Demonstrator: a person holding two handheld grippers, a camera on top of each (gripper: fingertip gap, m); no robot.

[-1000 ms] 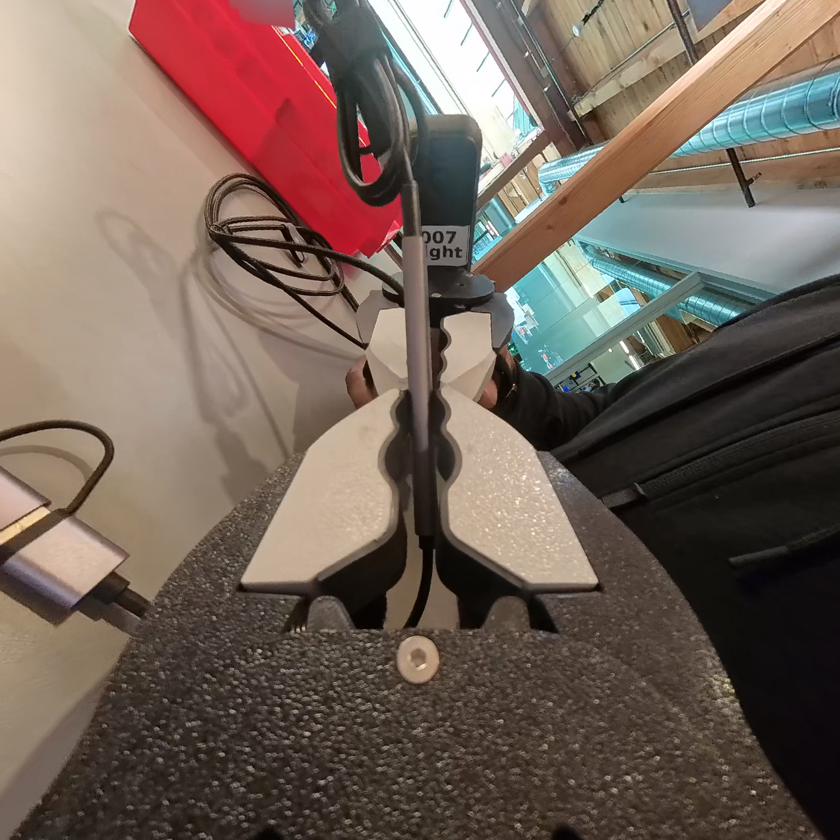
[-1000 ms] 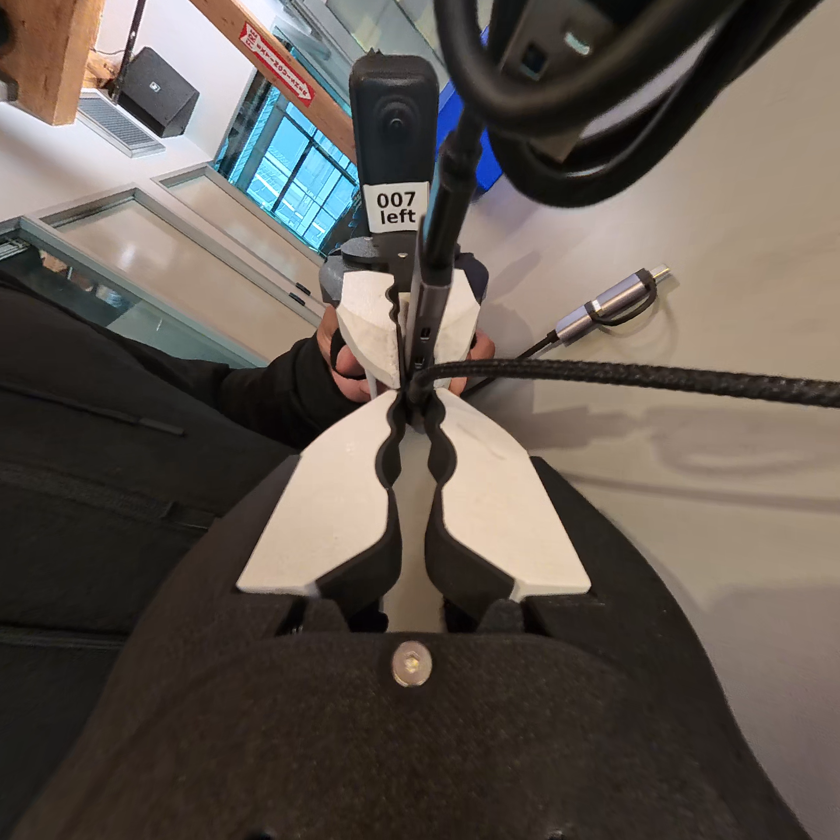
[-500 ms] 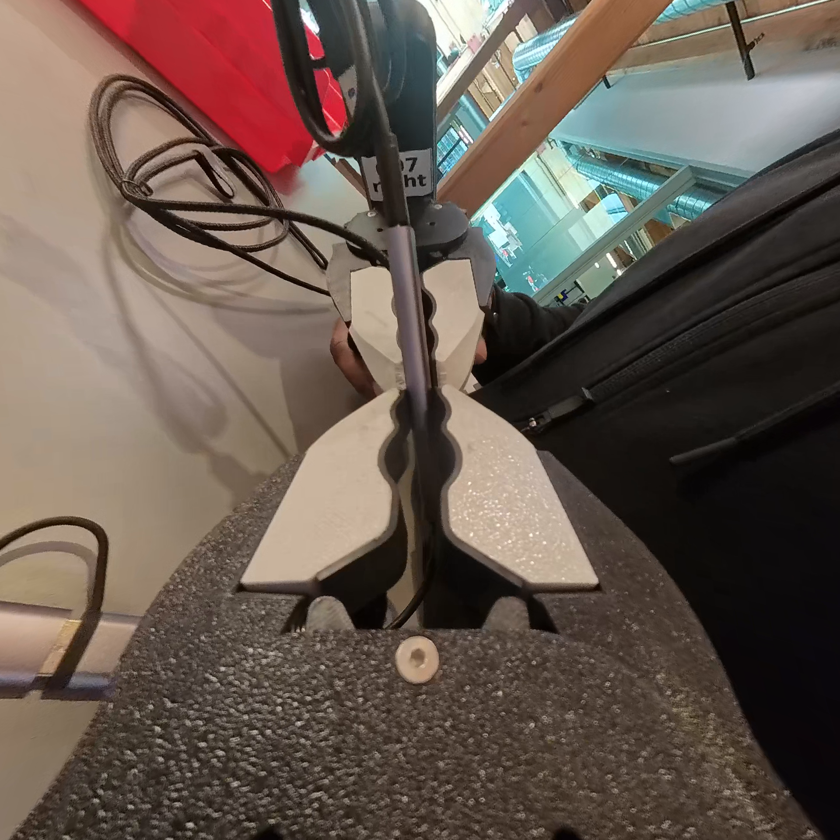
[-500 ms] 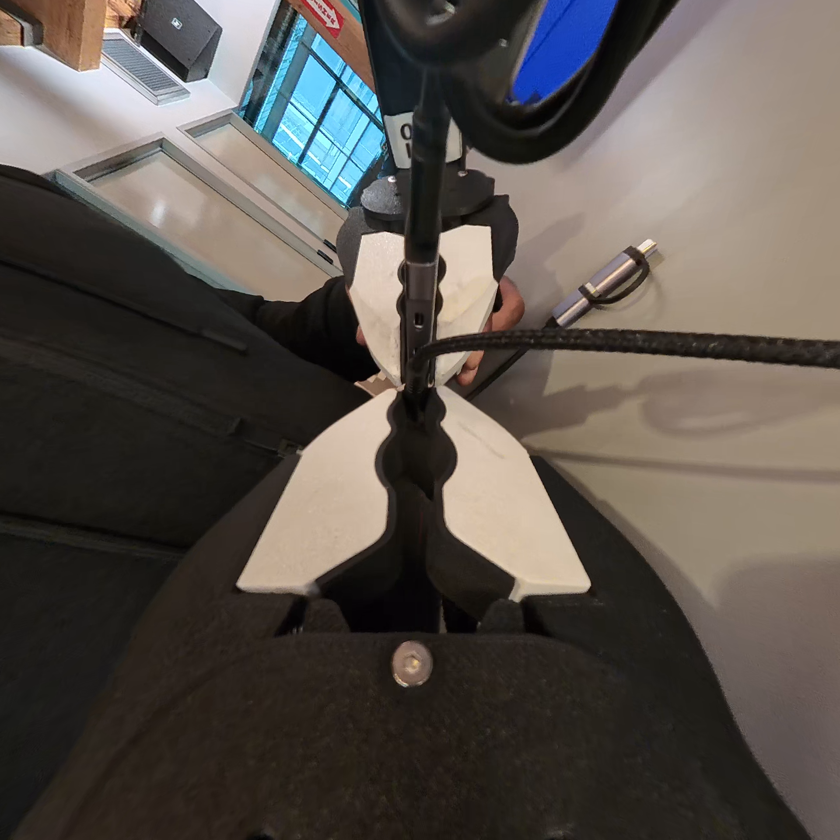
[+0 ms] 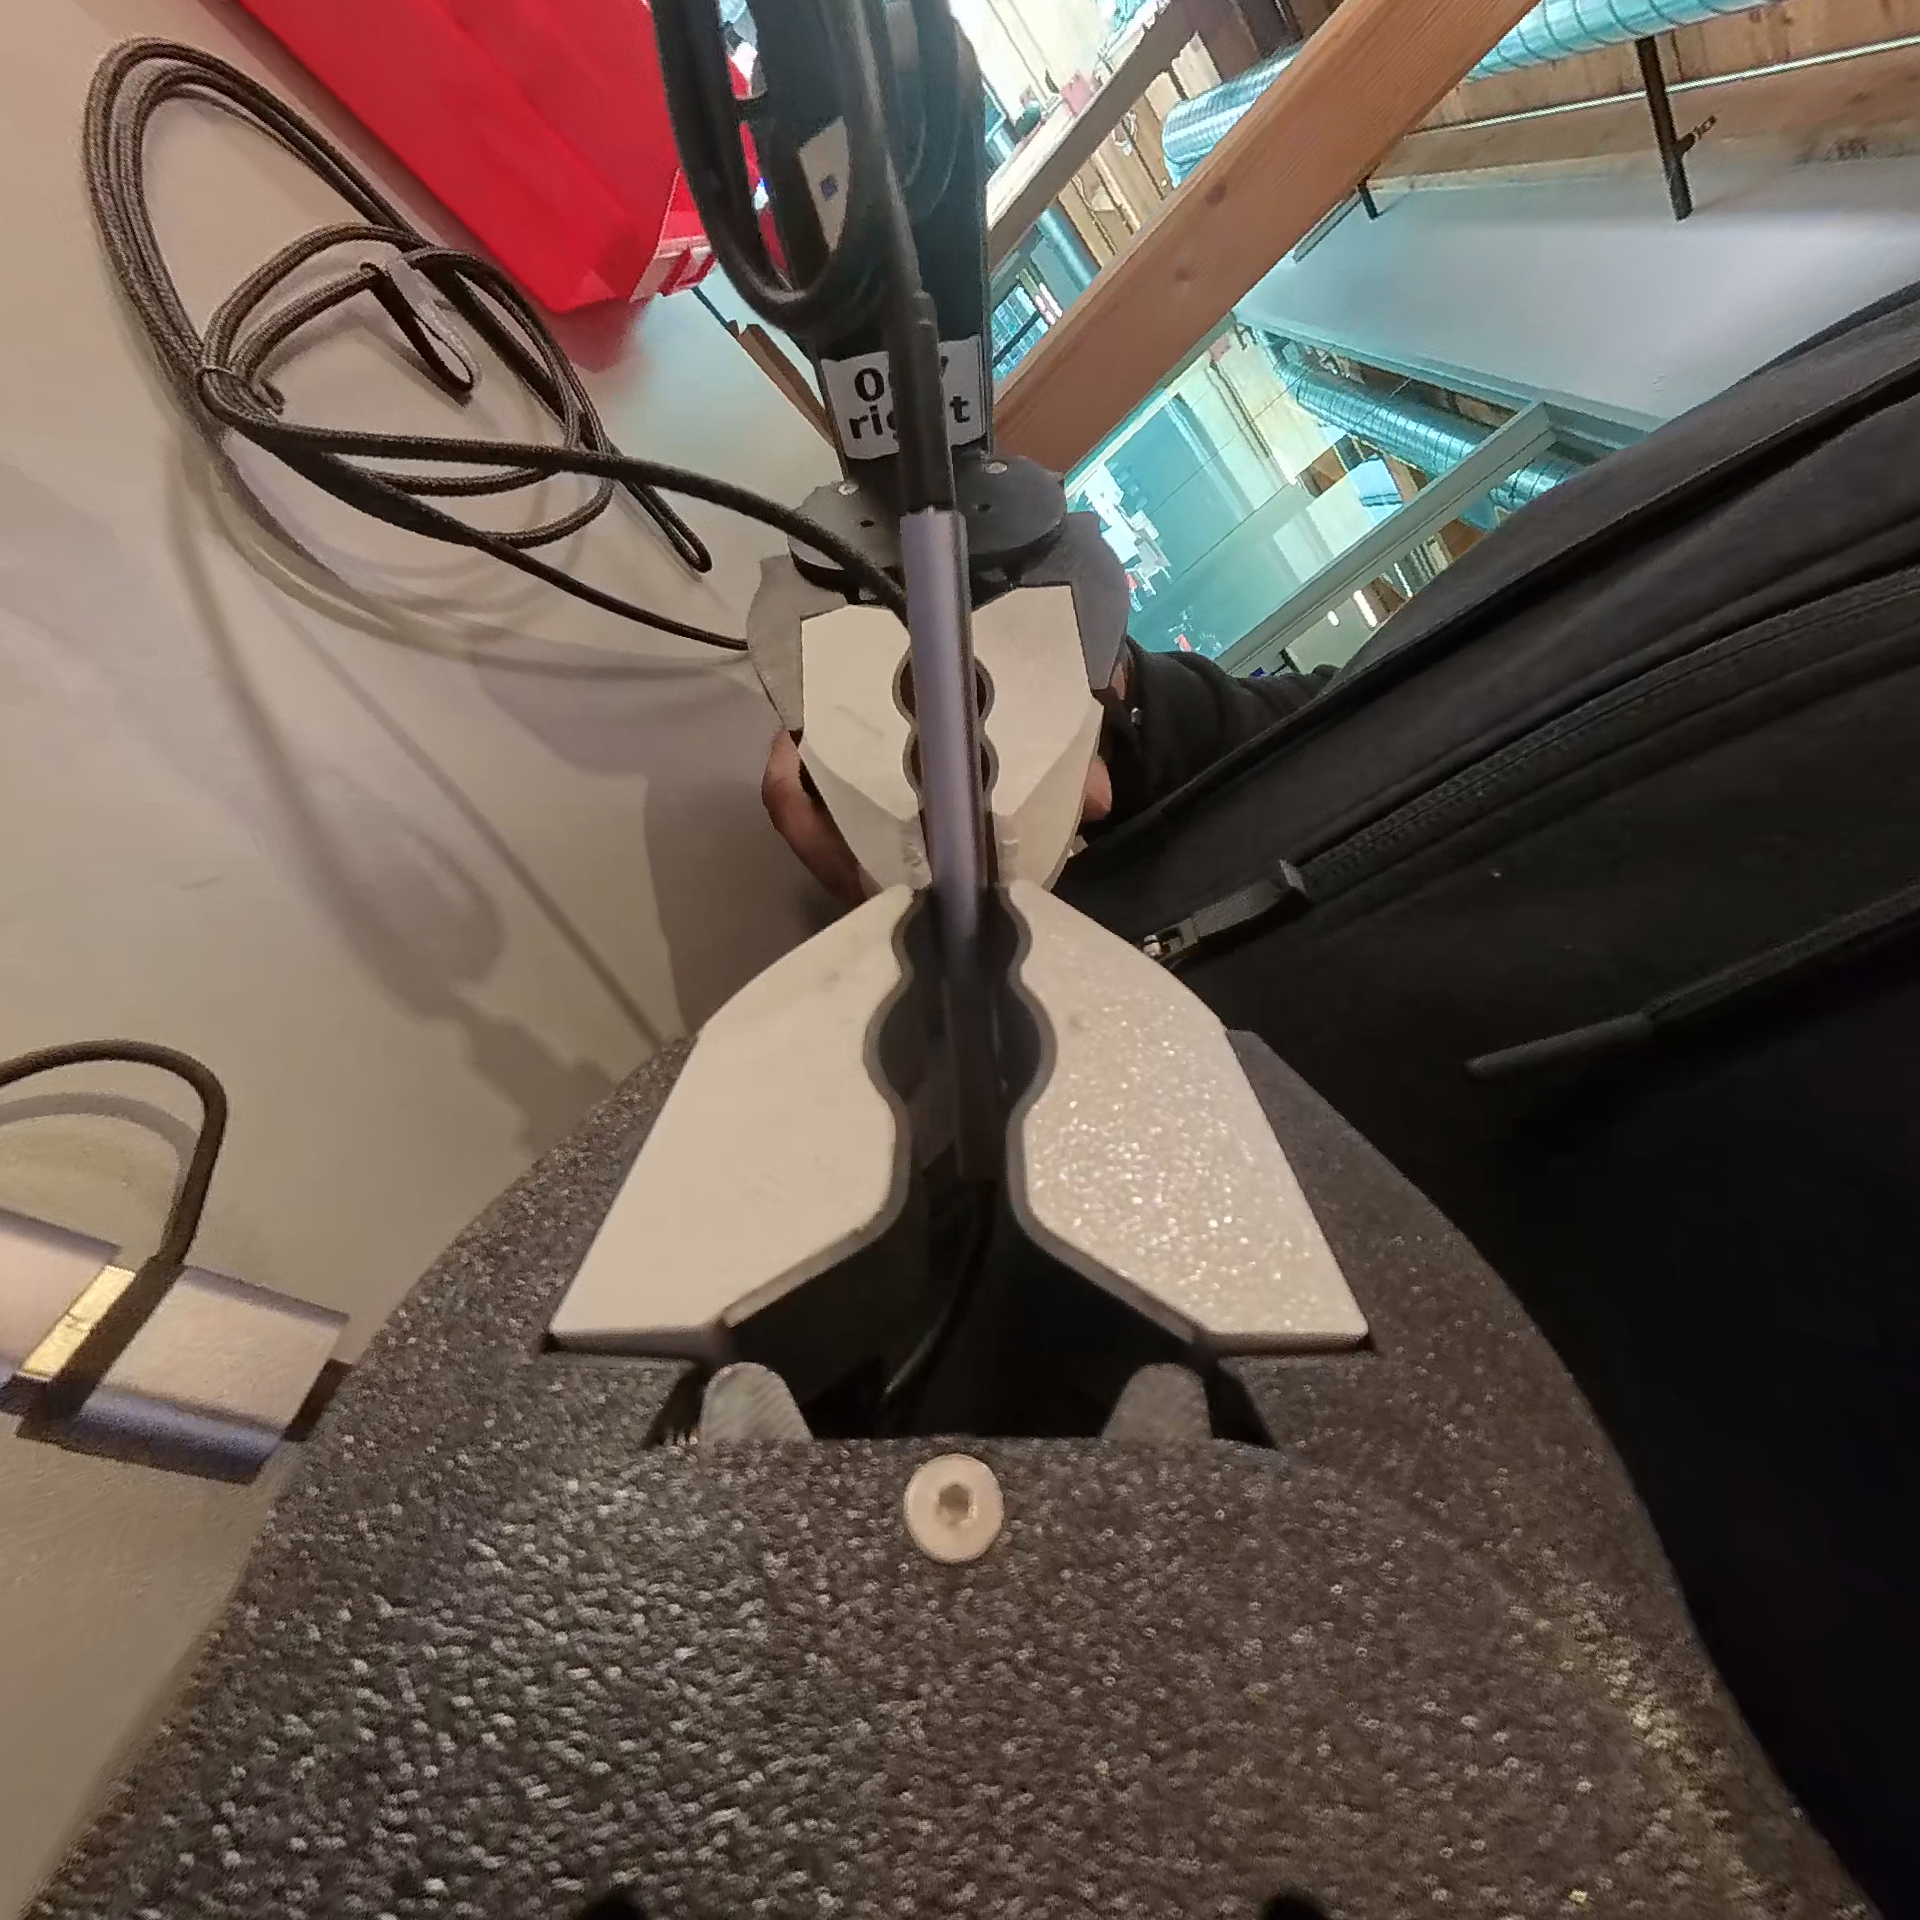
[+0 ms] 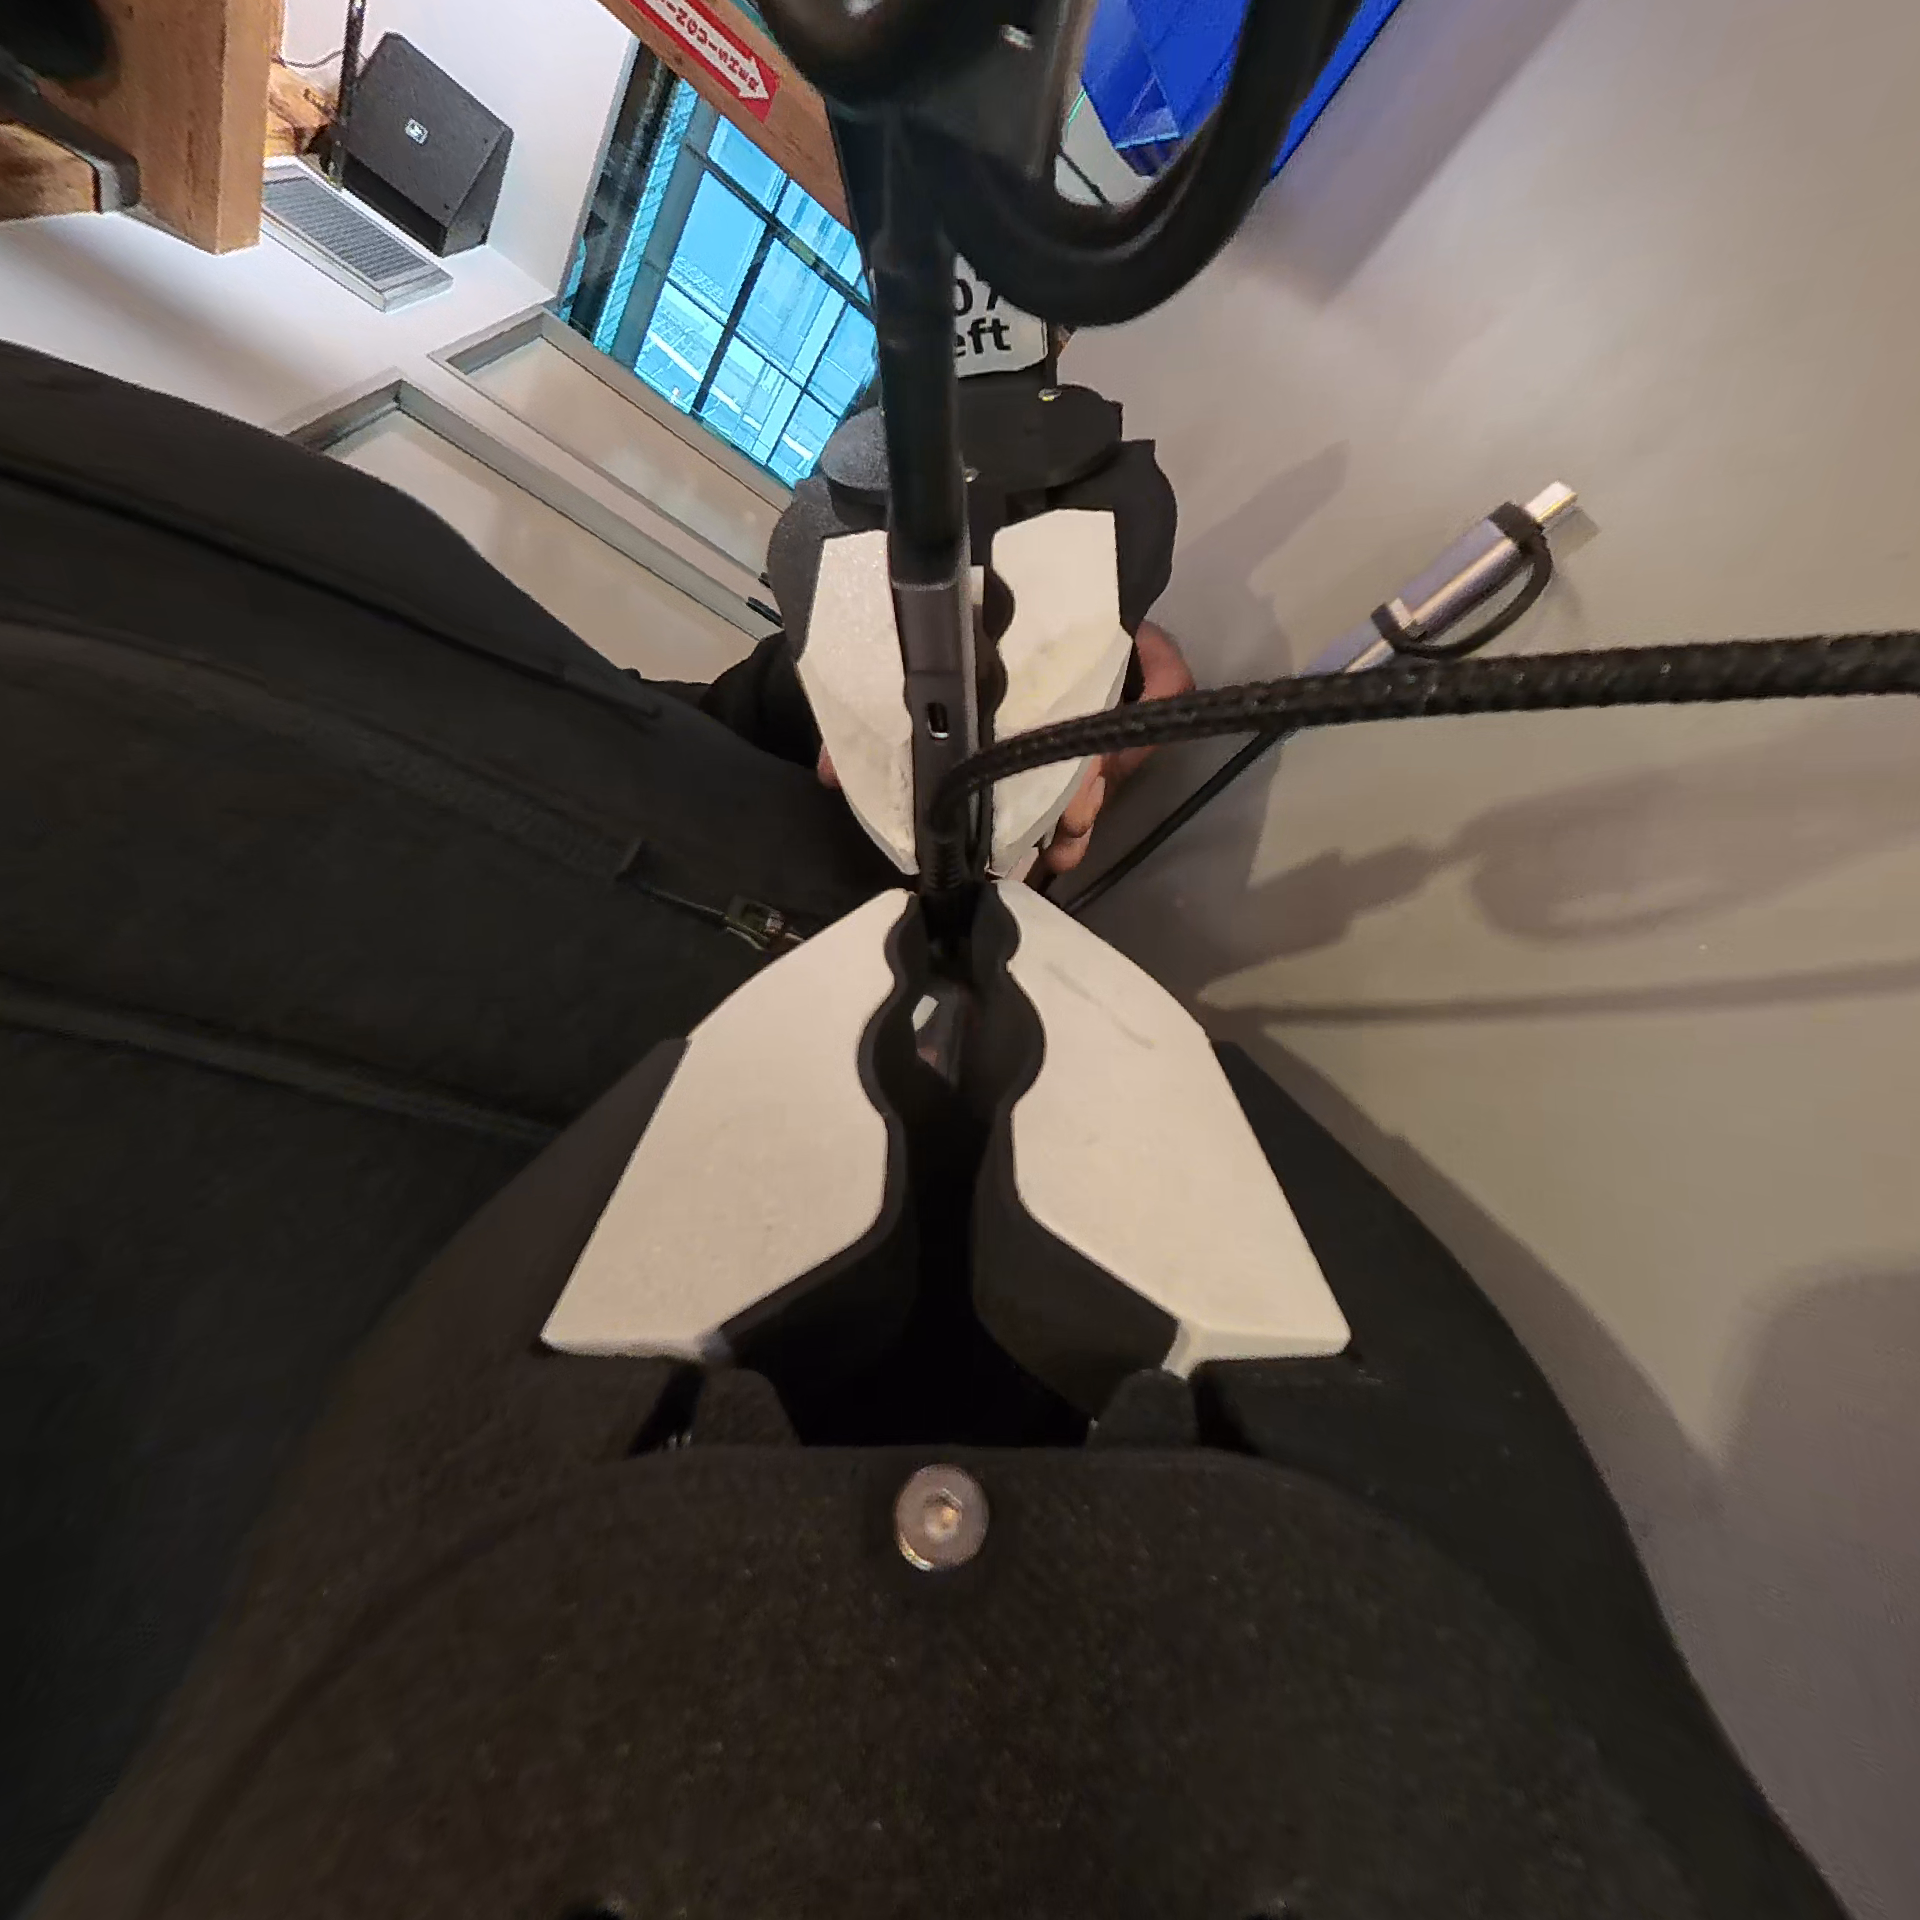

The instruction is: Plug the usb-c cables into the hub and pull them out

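Observation:
The hub (image 5: 940,727) is a thin grey slab seen edge-on. My left gripper (image 5: 956,899) is shut on it, and the hub sticks out from the tips. The hub's own black lead (image 5: 748,156) loops above. In the right wrist view the hub (image 6: 930,644) shows a small port on its edge. My right gripper (image 6: 951,899) is shut on the plug of the braided black cable (image 6: 1455,675), tip to tip with the left gripper, at the hub's near end. I cannot tell whether the plug is seated.
The braided cable's coil (image 5: 312,343) lies on the pale table near a red bin (image 5: 499,135). A grey connector with a black tether (image 6: 1475,582) lies on the table, also in the left wrist view (image 5: 177,1361). A person's black jacket (image 5: 1558,935) fills one side. Both grippers' tips are close together, under 4 cm apart.
The two grippers have come closer together, tips now almost touching. The hub's looped lead has moved up toward the frame top. Both stay shut.

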